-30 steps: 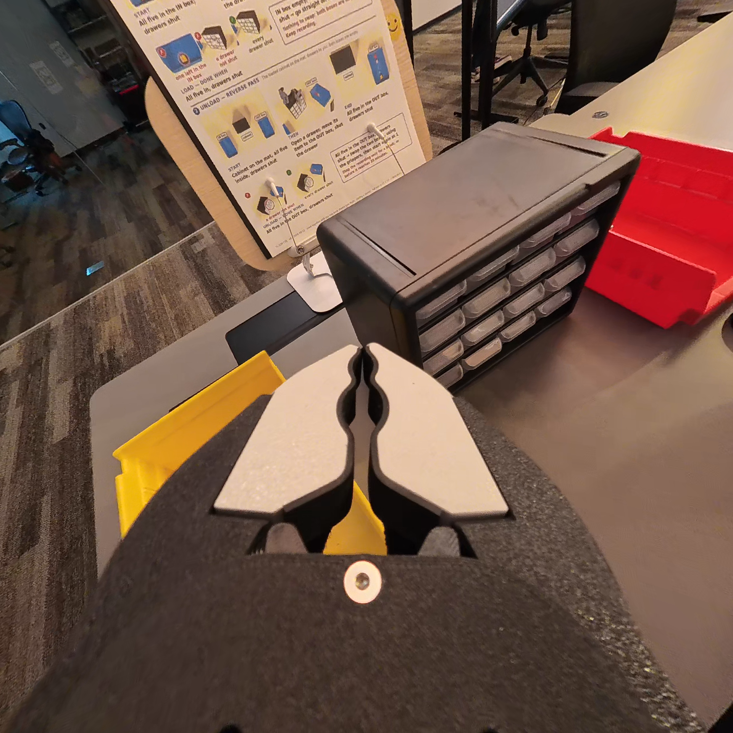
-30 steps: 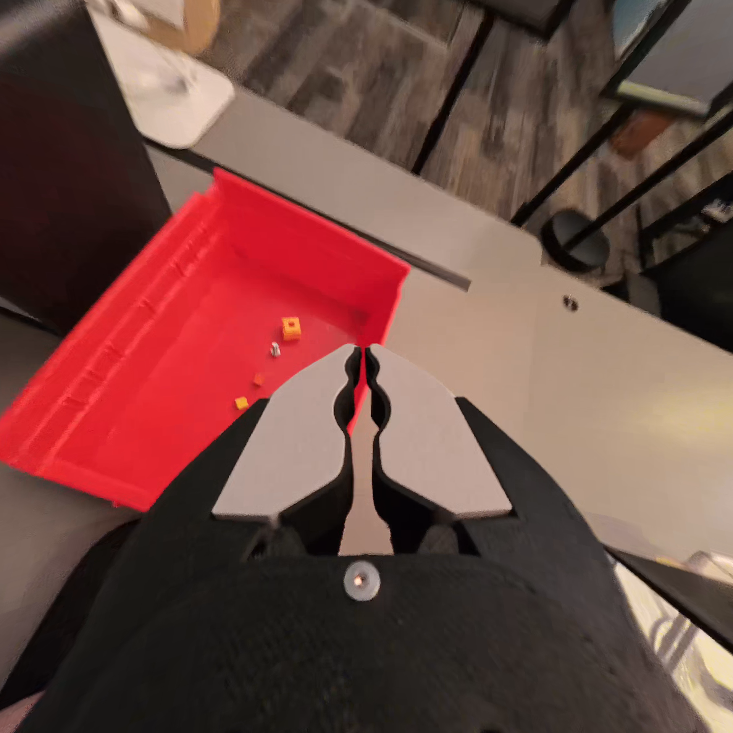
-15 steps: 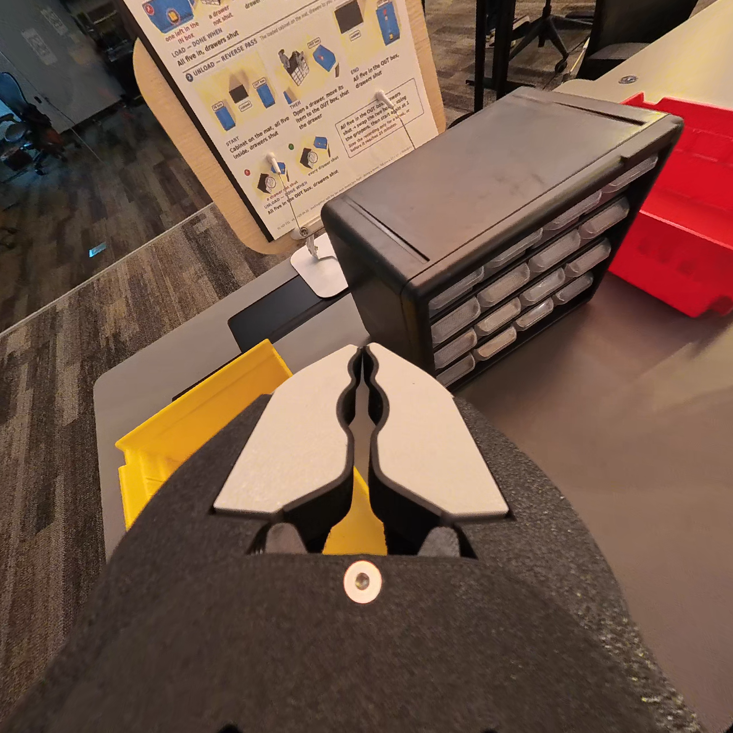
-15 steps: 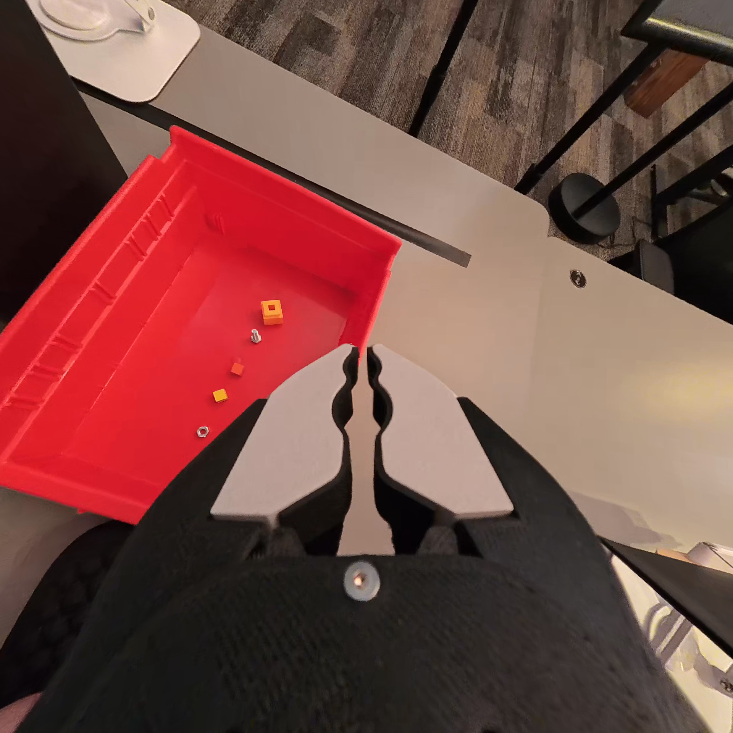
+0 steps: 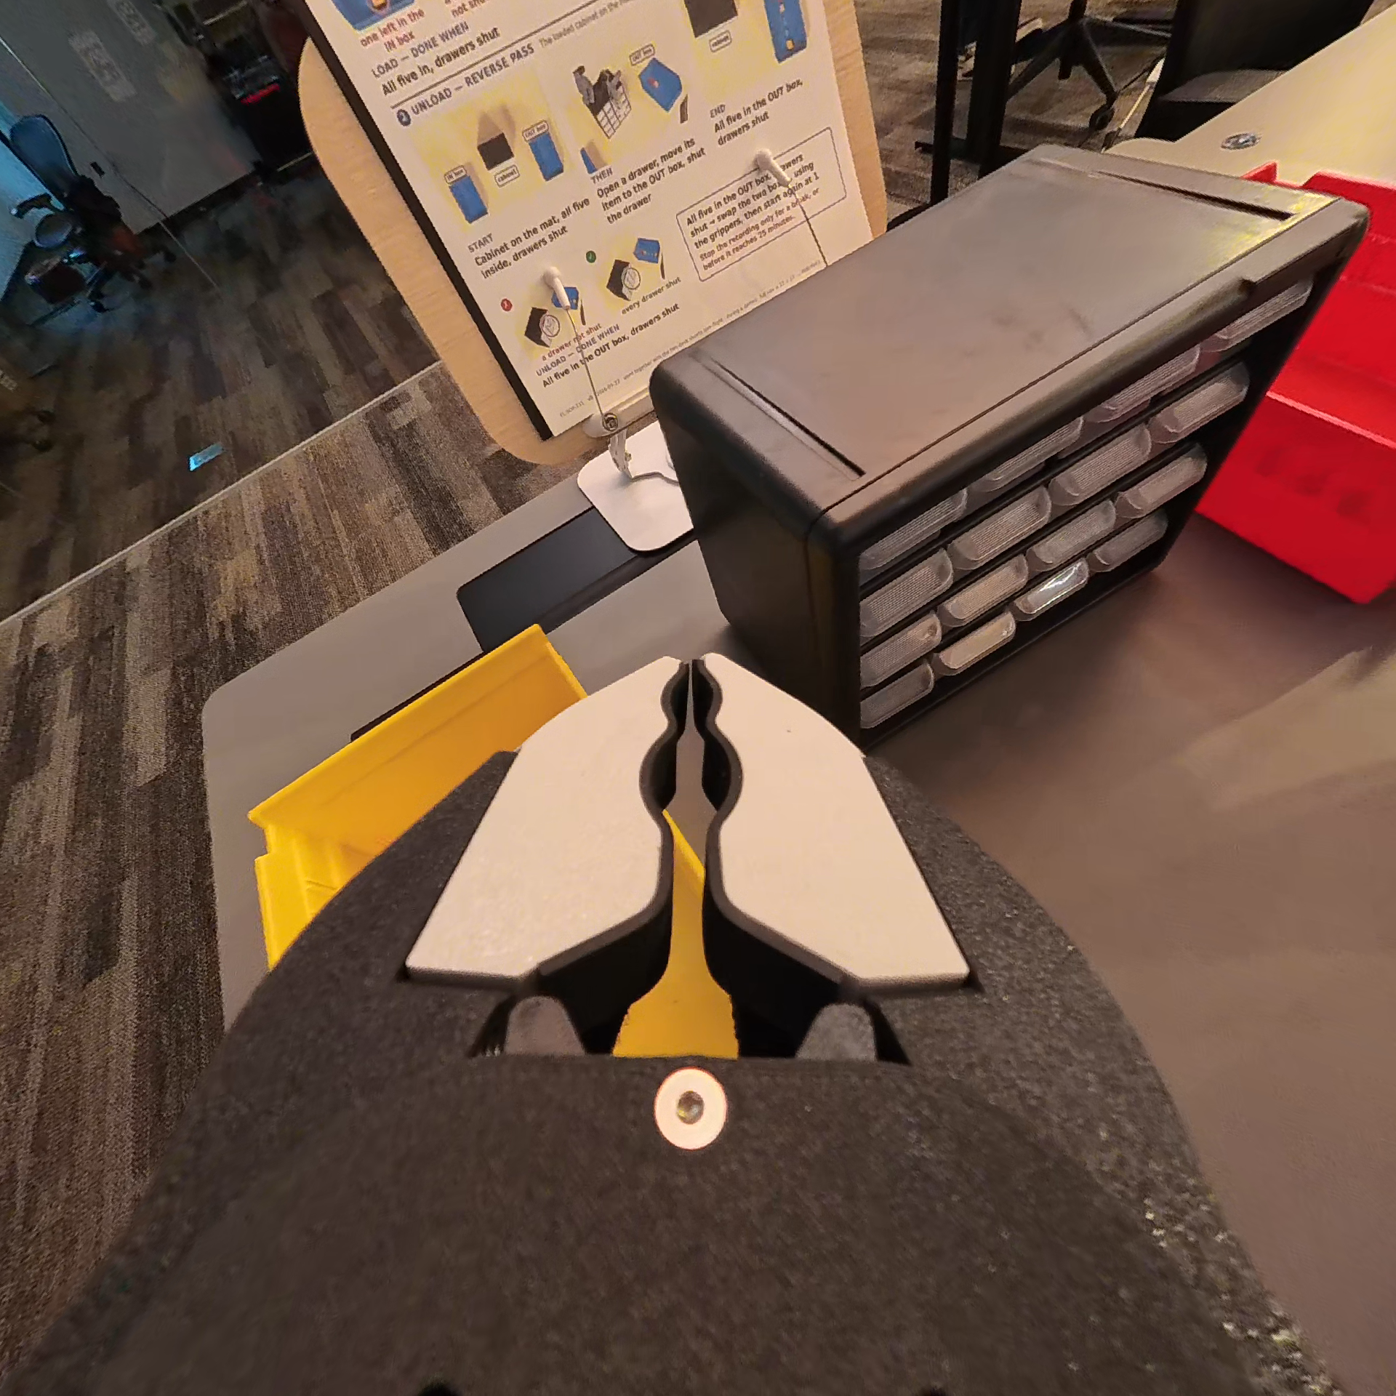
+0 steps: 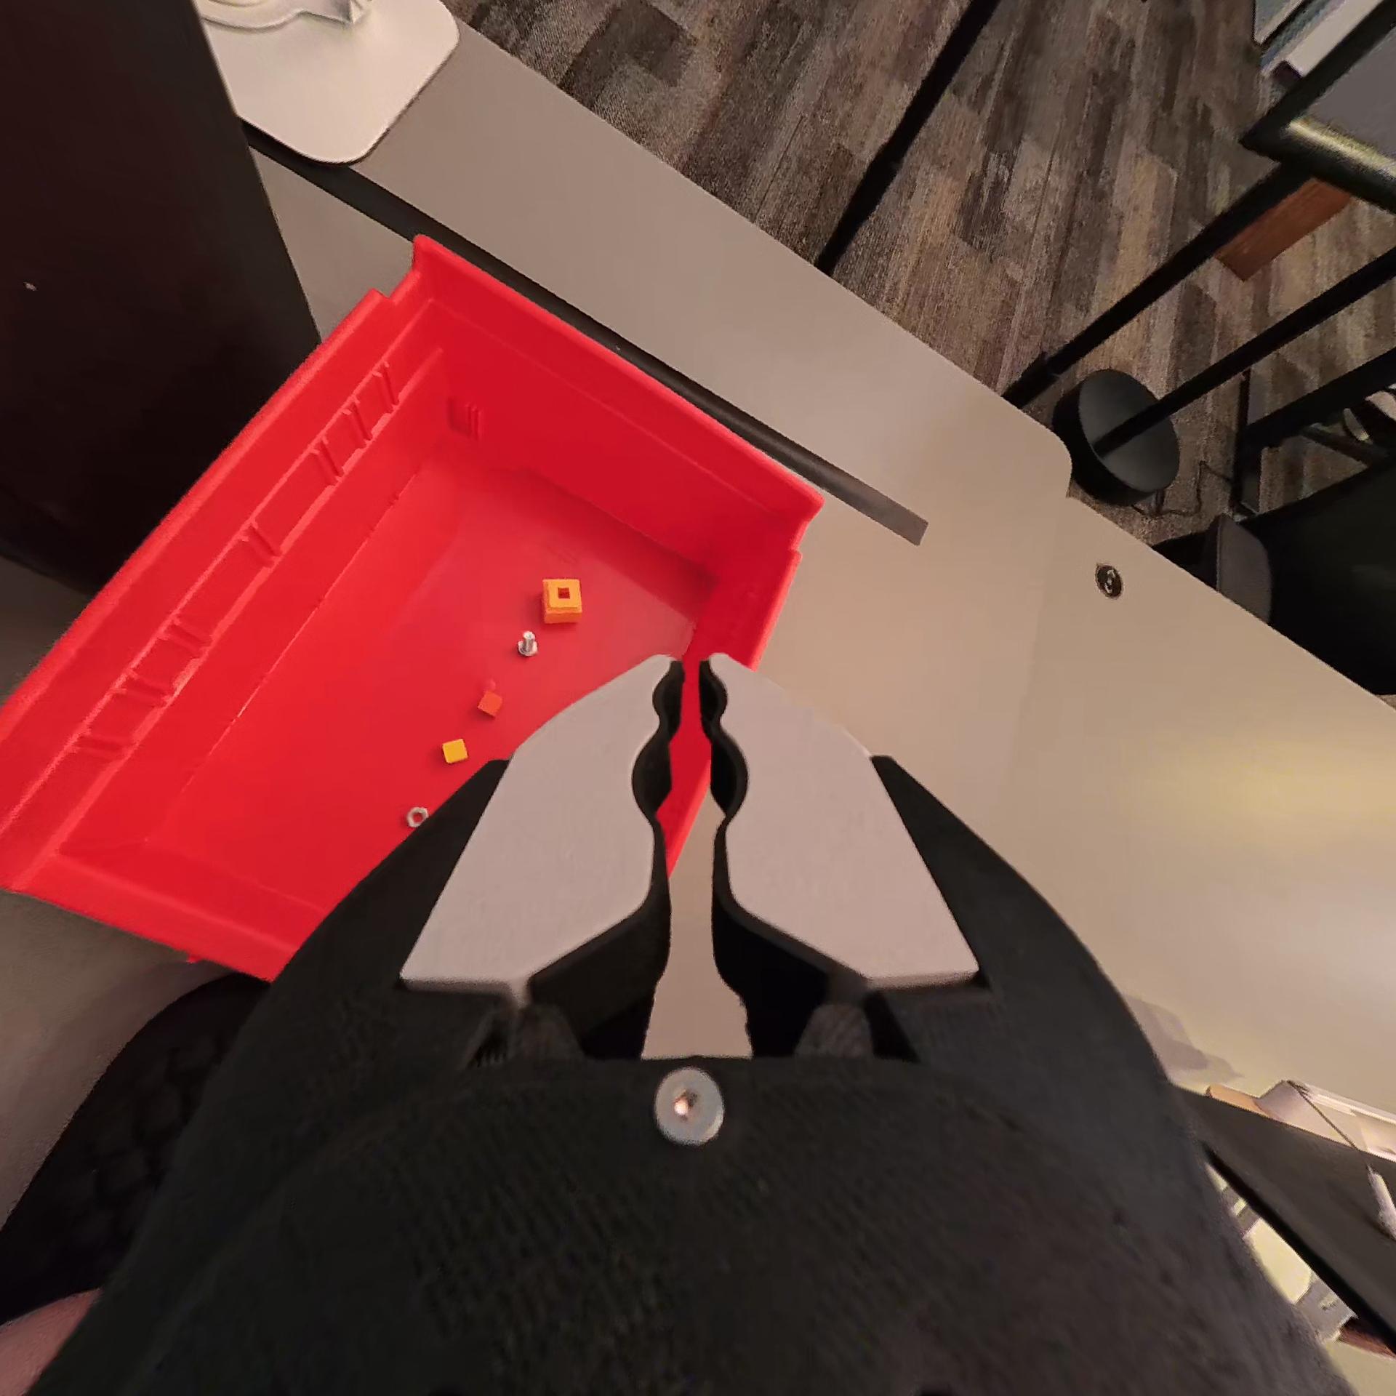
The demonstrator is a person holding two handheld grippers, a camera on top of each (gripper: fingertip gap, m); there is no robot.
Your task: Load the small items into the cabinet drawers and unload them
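Both tools are closed and hold nothing, the right tool [image 6: 690,676] hangs over the red box [image 6: 619,423] with the small bits [image 6: 562,600] just ahead, so it must open and grab one for the cabinet [image 5: 1005,423].

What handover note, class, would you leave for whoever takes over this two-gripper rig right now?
Left gripper: shut, empty, above the yellow plastic bin.
Right gripper: nearly shut, a slit between the tips, empty, over the near corner of the red plastic bin.
Black cabinet with clear drawers: on the table between the bins, every visible drawer closed.
In the red bin: orange square block with a hole, silver screw, small red-orange cube, small yellow cube, silver nut.
Done: nothing seen loaded.
Left: load all five, then unload.
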